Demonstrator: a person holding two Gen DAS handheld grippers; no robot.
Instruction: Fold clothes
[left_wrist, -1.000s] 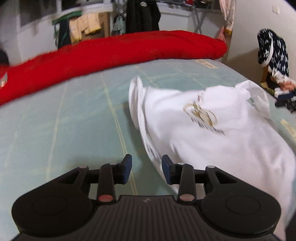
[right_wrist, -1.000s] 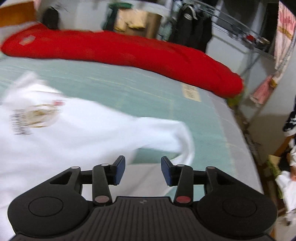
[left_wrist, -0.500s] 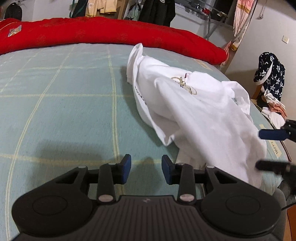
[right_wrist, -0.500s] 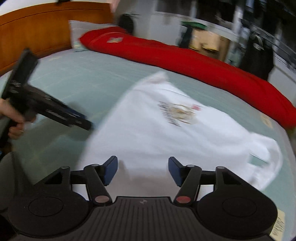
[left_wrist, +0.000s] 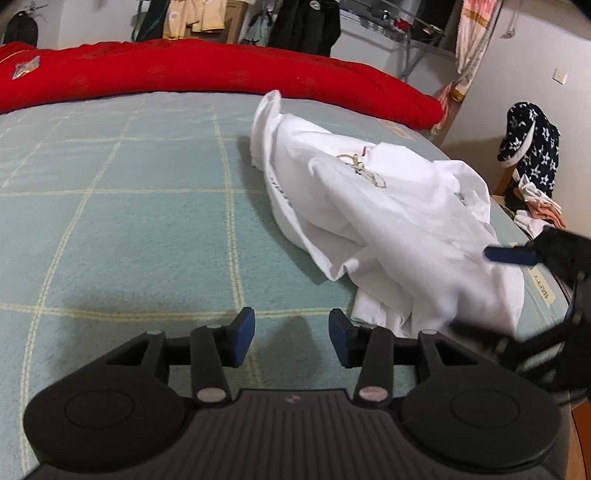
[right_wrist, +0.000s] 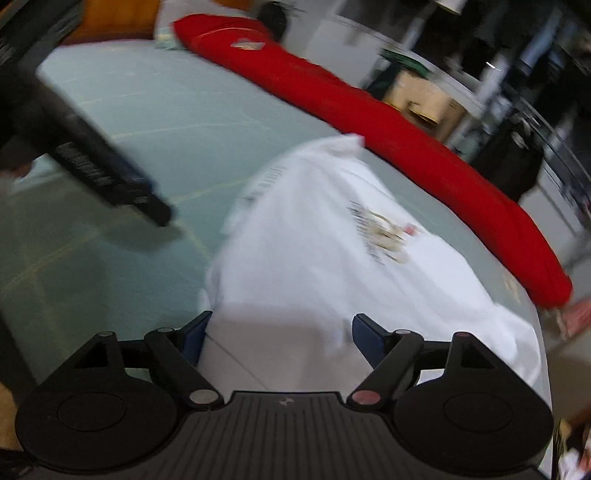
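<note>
A white T-shirt (left_wrist: 388, 221) with a printed logo lies crumpled on the pale green bed cover (left_wrist: 129, 221), toward the bed's right side. It also shows in the right wrist view (right_wrist: 332, 266). My left gripper (left_wrist: 291, 338) is open and empty, low over the cover just left of the shirt's near edge. My right gripper (right_wrist: 279, 339) is wide open at the shirt's near hem, with cloth between its fingers. It also shows at the right edge of the left wrist view (left_wrist: 524, 291), against the shirt's right side.
A long red quilt (left_wrist: 221, 74) lies rolled along the far side of the bed. A chair with dark star-patterned clothes (left_wrist: 528, 147) stands right of the bed. Hanging clothes and a rack line the back wall. A wooden headboard (right_wrist: 110, 18) stands far left.
My right gripper has opened wider and moved closer to the shirt's near hem. My left gripper has opened wider and stayed low beside the shirt. The shirt has settled on the bed.
</note>
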